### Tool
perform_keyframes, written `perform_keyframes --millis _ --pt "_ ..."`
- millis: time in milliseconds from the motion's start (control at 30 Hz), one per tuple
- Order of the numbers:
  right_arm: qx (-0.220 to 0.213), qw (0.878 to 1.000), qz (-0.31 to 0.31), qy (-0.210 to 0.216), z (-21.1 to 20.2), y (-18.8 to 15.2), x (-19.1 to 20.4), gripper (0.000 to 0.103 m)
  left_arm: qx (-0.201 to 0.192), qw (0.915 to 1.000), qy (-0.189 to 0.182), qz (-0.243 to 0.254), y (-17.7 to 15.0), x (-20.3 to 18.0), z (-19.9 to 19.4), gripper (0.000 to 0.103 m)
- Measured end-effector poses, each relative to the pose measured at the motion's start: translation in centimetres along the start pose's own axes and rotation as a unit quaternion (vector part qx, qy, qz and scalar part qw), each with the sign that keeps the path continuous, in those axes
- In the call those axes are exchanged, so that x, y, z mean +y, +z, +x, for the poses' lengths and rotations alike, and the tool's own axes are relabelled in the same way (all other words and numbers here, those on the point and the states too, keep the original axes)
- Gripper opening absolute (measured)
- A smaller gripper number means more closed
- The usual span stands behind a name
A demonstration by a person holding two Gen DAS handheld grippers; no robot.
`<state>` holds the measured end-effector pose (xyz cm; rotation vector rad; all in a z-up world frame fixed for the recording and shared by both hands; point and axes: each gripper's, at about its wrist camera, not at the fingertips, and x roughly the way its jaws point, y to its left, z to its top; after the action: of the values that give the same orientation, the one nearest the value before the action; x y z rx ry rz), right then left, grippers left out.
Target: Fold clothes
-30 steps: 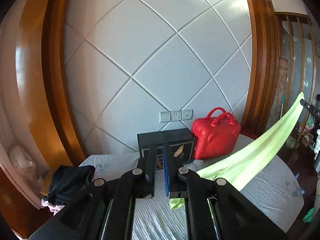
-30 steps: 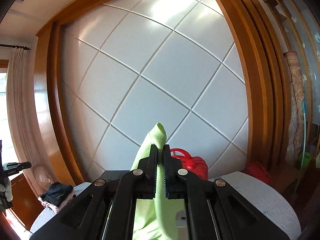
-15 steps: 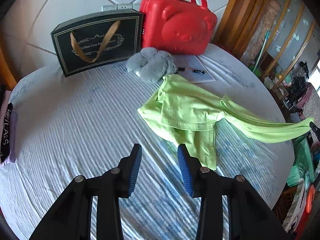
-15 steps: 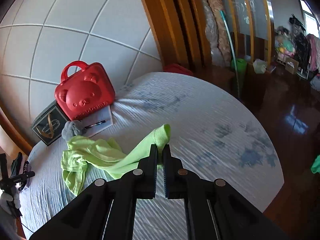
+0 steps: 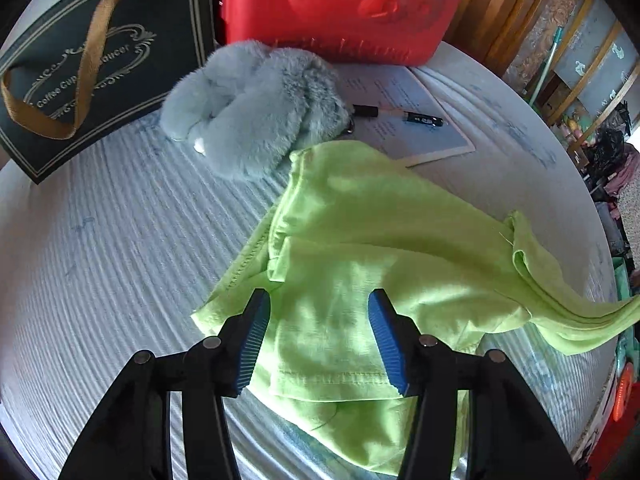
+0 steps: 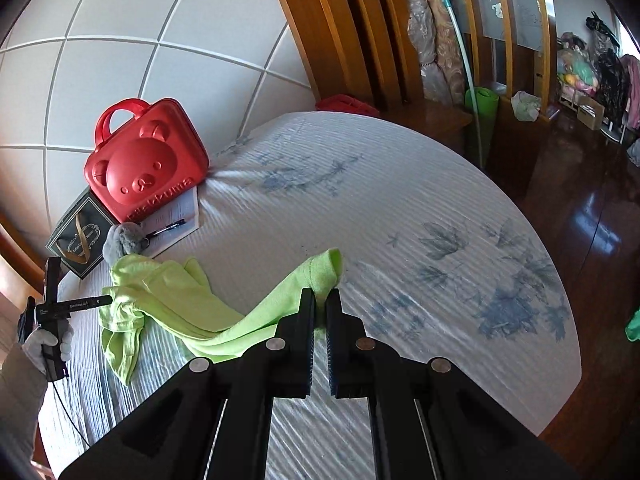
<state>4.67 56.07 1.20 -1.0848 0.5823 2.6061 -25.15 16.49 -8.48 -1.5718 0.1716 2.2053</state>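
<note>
A lime green long-sleeved shirt [image 5: 360, 248] lies crumpled on the round bed [image 5: 100, 240]. My left gripper [image 5: 318, 332] is open and hovers low over the shirt's body, near its hem. In the right wrist view the shirt [image 6: 160, 296] lies at the left, and one sleeve stretches from it up to my right gripper [image 6: 320, 304]. That gripper is shut on the sleeve's cuff [image 6: 324, 266] and holds it a little above the bed. The left gripper [image 6: 102, 300] shows there at the shirt's left edge.
A red bear-face case [image 5: 340, 4], a dark gift bag [image 5: 80, 76], a grey plush toy [image 5: 256, 108] and a sheet of paper with a pen [image 5: 400, 114] stand at the bed's far side. Dark wood floor [image 6: 580, 208] and clutter lie past the bed's right edge.
My left gripper opened, tipped down and moved close over the shirt's body. My right gripper lowered the held cuff from high in the air to just above the bed.
</note>
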Motion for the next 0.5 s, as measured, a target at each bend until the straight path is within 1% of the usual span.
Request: perform_keyframes --millis 33,67,133,200,267,367,433,500 --pt "0.003 1.0 -0.001 0.0 0.4 0.2 -0.1 0.005 0.008 0.9999 0.003 0.006 0.0 -0.5 0.2 0.0" --pt "0.004 1.0 -0.002 -0.001 0.7 0.5 -0.1 0.005 0.0 0.9999 0.005 0.011 0.0 -0.8 -0.5 0.002" --pt "0.006 1.0 -0.009 0.0 1.3 1.2 0.1 0.005 -0.026 0.9994 0.006 0.02 0.2 -1.4 -2.4 0.001" --pt "0.006 1.0 -0.017 0.002 1.9 2.2 0.6 0.005 -0.066 0.9976 0.018 0.01 1.2 -0.5 -6.5 0.001" --pt "-0.009 0.999 -0.029 0.009 1.9 4.0 1.8 0.005 -0.107 0.9937 0.031 -0.001 2.3 0.6 -10.8 0.001" --pt "-0.05 0.997 -0.05 0.03 1.1 8.0 4.6 0.005 -0.169 0.9842 0.051 -0.018 4.0 2.2 -17.3 0.001" --pt "-0.094 0.992 -0.065 0.047 -0.5 11.5 7.3 0.005 -0.209 0.9753 0.064 -0.029 5.2 3.3 -21.7 0.001" --pt "-0.14 0.985 -0.077 0.066 -2.5 15.0 10.0 0.005 -0.25 0.9645 0.077 -0.041 6.3 4.4 -26.0 0.001"
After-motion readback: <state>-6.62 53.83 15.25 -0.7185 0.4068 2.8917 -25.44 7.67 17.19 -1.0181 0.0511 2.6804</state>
